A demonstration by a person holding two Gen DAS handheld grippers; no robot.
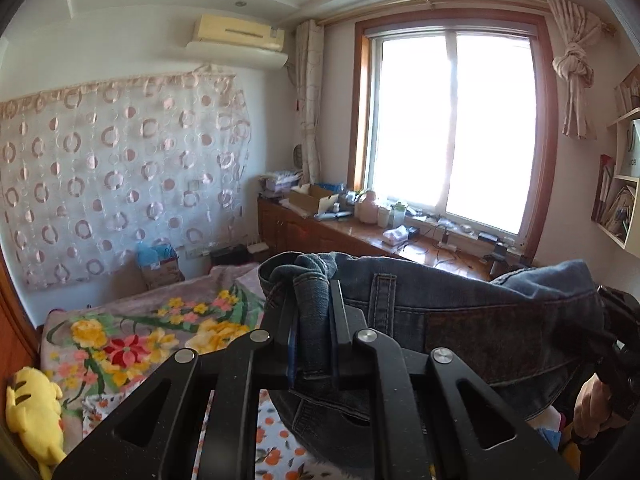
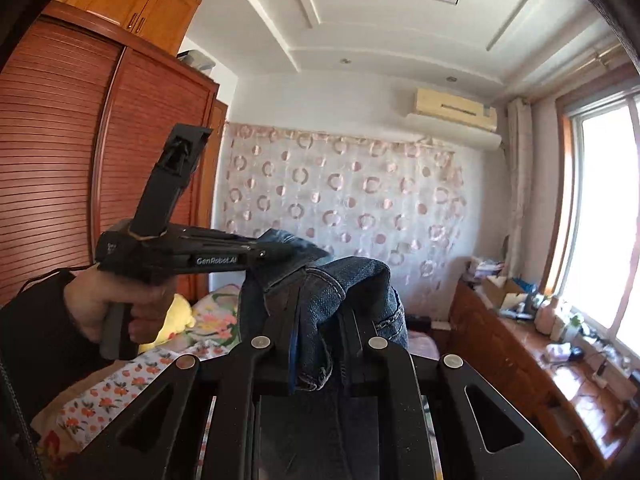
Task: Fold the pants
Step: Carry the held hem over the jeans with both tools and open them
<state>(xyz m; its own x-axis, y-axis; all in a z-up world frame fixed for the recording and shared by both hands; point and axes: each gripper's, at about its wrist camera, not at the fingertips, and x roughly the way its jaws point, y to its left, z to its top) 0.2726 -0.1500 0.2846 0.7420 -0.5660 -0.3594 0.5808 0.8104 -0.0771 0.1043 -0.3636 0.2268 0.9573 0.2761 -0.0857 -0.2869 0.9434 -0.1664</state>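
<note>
The jeans (image 1: 460, 312) are held up in the air above the bed (image 1: 132, 332), stretched between the two tools. The left hand-held gripper (image 1: 314, 308) is clamped on a bunched fold of denim at the waistband. The right hand-held gripper (image 2: 320, 320) is closed on another fold of the jeans, level with the left one beside it.

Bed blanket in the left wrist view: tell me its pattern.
The bed blanket is pinkish-grey with big yellow, red and pink flowers and green leaves, clearest in the left wrist view.
</note>
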